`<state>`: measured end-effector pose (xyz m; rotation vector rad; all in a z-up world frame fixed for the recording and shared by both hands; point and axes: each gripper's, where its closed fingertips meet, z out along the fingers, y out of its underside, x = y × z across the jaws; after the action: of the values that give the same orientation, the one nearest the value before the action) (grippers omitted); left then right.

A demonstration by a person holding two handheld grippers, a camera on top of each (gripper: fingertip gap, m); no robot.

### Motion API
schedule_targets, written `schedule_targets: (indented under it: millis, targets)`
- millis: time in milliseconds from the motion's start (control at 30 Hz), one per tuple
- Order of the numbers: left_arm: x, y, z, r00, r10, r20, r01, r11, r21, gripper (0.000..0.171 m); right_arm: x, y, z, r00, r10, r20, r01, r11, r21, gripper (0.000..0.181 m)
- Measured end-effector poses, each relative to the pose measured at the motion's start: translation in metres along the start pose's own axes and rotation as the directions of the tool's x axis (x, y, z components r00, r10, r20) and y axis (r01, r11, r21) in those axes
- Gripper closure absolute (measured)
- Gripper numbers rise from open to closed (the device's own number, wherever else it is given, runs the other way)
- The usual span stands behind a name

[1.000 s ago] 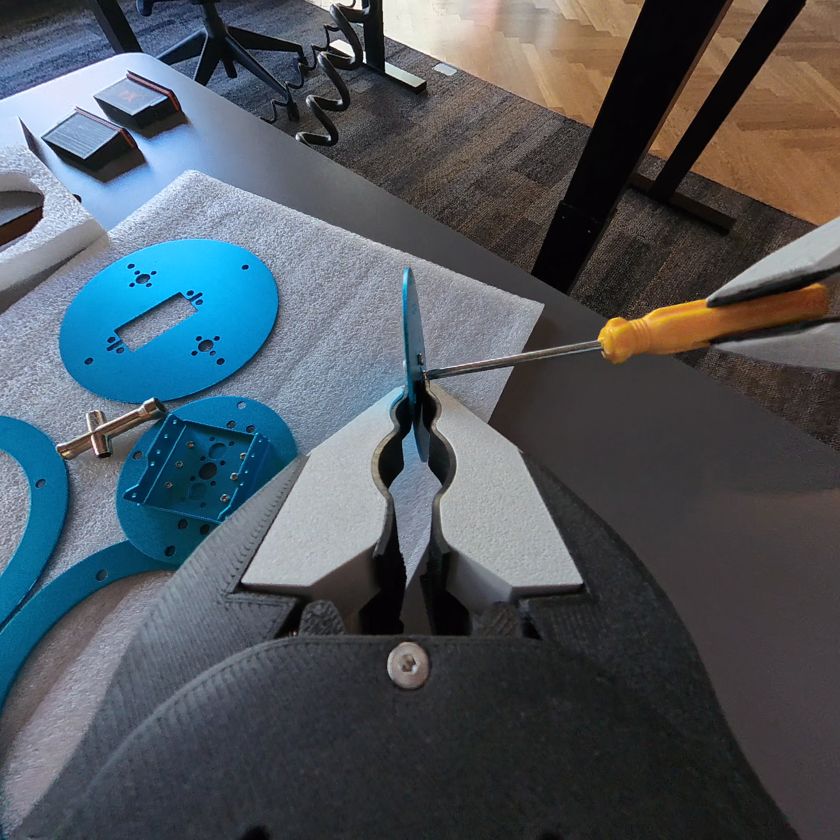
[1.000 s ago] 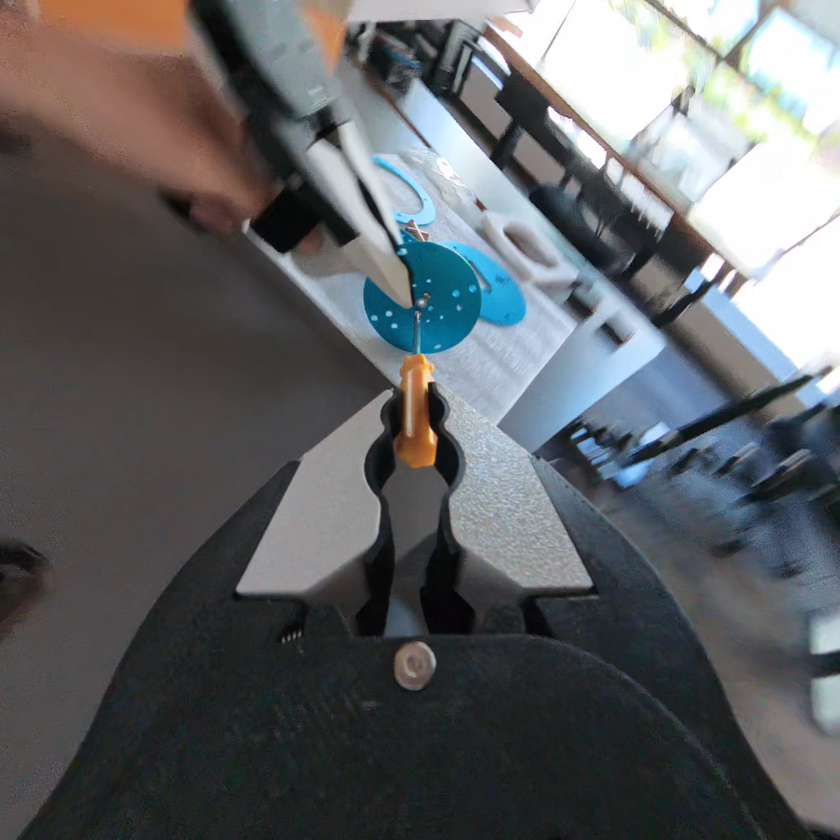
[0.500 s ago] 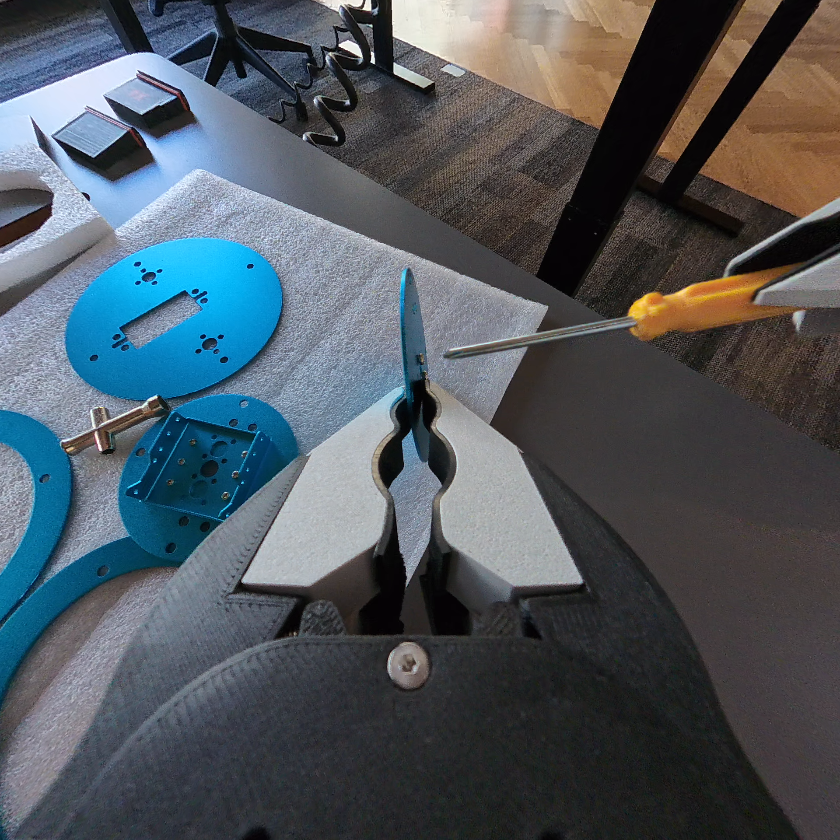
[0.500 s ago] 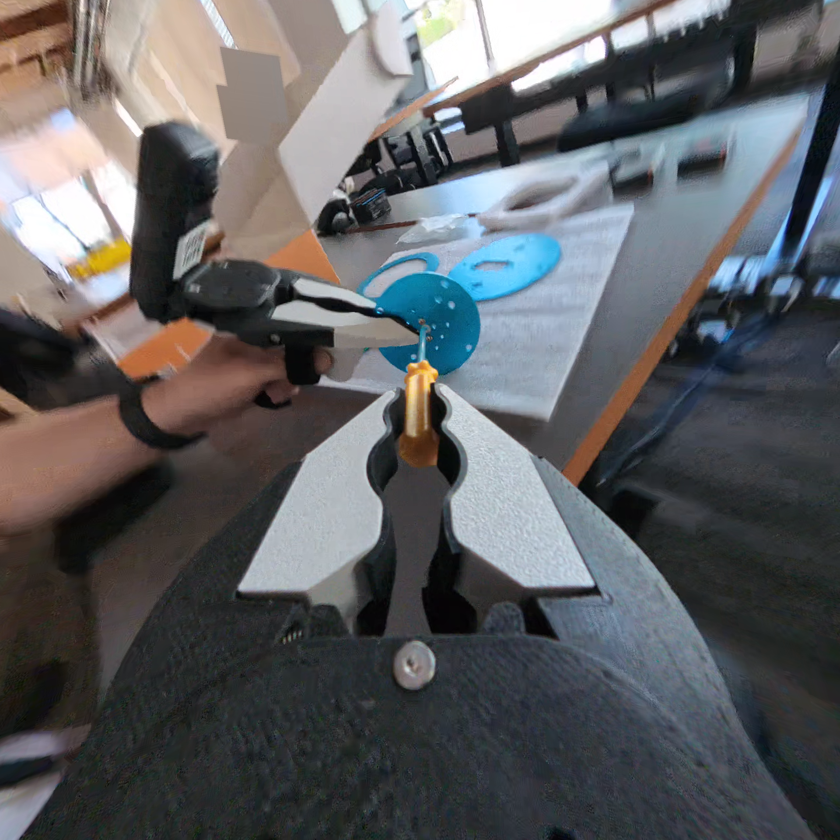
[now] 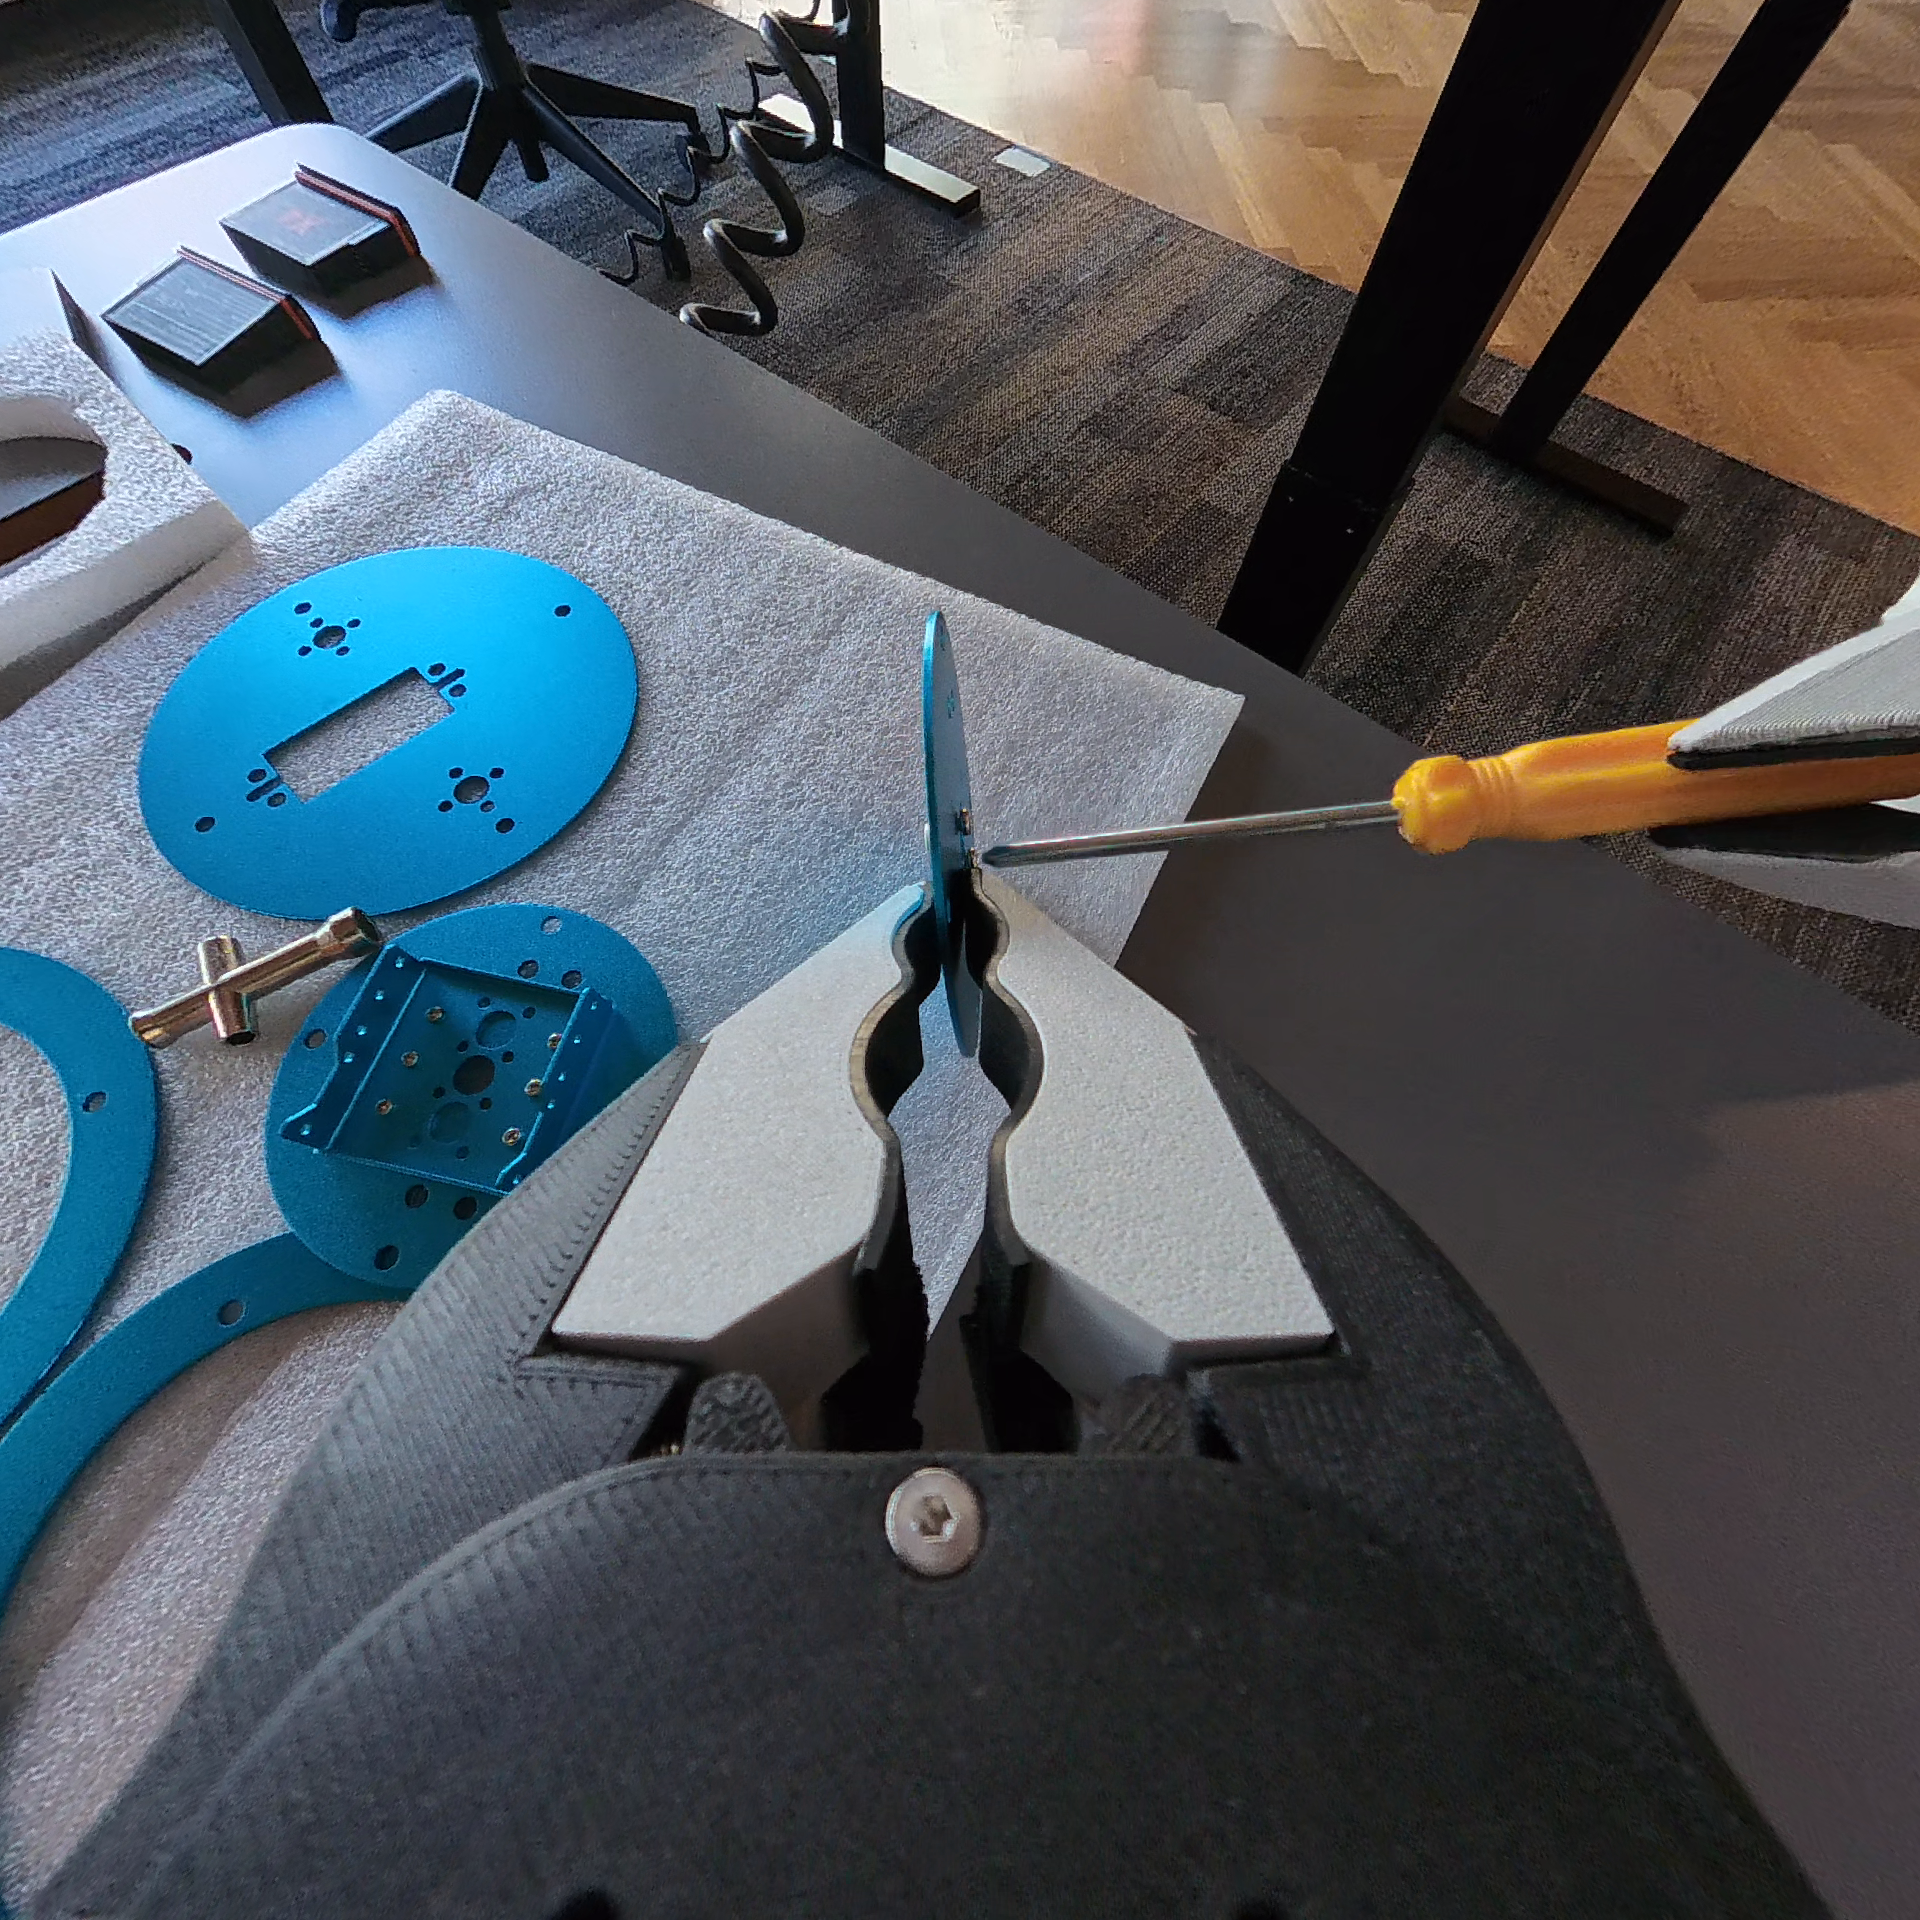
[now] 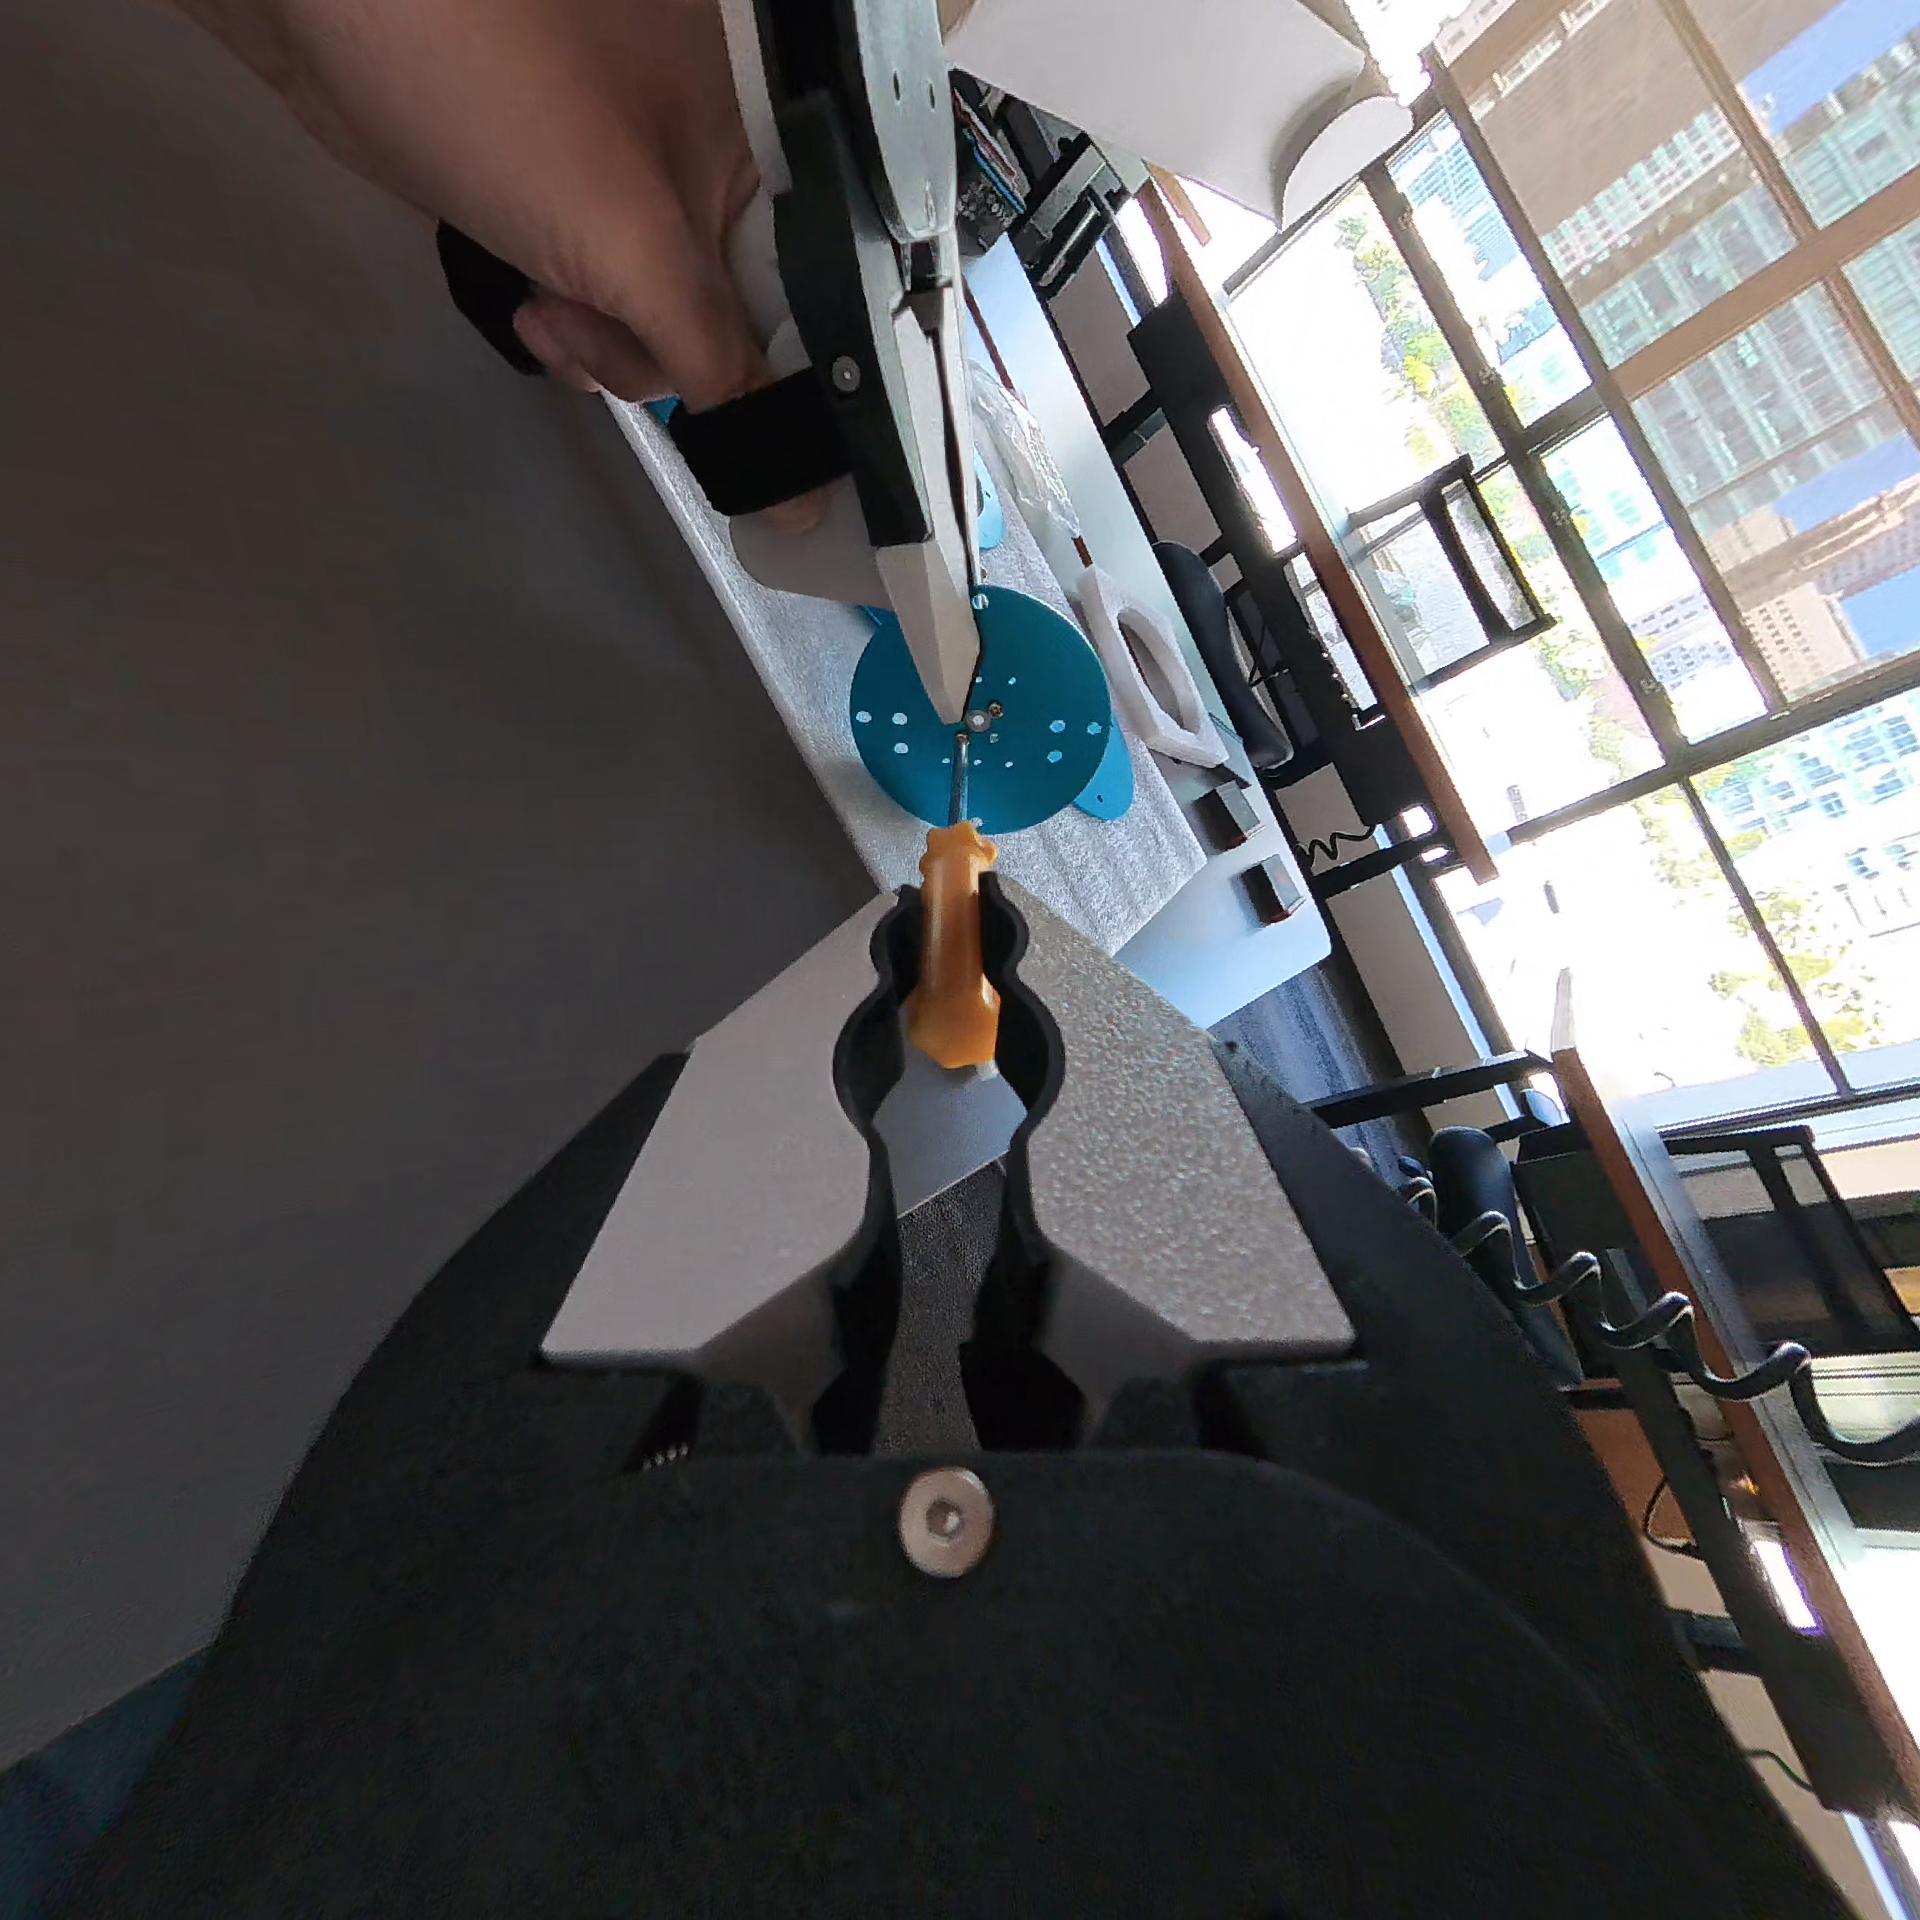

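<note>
We are seeing the right tool [image 6: 940, 935], pinching the orange screwdriver [image 5: 1558, 784], bringing its tip back against the blue disc [image 5: 948, 790] that the left tool [image 5: 951, 904] is clamping upright, centre frame.

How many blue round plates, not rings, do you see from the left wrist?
3. One held upright, edge-on, in the left gripper: the small blue disc. The large slotted plate lies flat on the foam sheet. The bracket plate lies nearer. Others may be hidden.
</note>
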<state>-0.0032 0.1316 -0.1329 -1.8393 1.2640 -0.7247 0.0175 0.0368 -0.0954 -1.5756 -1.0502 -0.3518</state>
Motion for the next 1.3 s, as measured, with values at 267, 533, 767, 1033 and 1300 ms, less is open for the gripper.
schedule_targets:
  millis: [267,533,767,1033,1300]
  targets:
    - [0.0001,0.0001,-0.0001,1.0,0.0,-0.002,0.0,1.0,0.0,0.169,0.0021,-0.0013,0.0004,1.0,-0.018,-0.001,0.018,1.0,0.003,0.171]
    - [0.0004,-0.0001,0.0002,1.0,0.0,-0.005,0.0,1.0,0.002,0.169,0.0015,-0.0012,-0.0004,1.0,-0.018,0.005,0.018,1.0,0.003,0.171]
    - [0.0013,-0.0001,0.0001,1.0,0.003,-0.006,-0.003,1.0,0.003,0.169,0.0025,-0.0008,0.0005,0.999,-0.051,0.005,0.051,0.999,0.005,0.171]
    - [0.001,-0.0001,0.0001,1.0,0.003,-0.007,-0.003,1.0,0.003,0.169,-0.0011,0.0001,0.0,0.998,-0.058,0.019,0.058,0.998,-0.006,0.171]
    - [0.0014,0.0001,-0.0002,1.0,0.007,-0.006,-0.007,1.0,0.002,0.169,-0.0008,-0.0001,-0.0003,0.995,-0.097,0.011,0.097,0.995,-0.009,0.171]
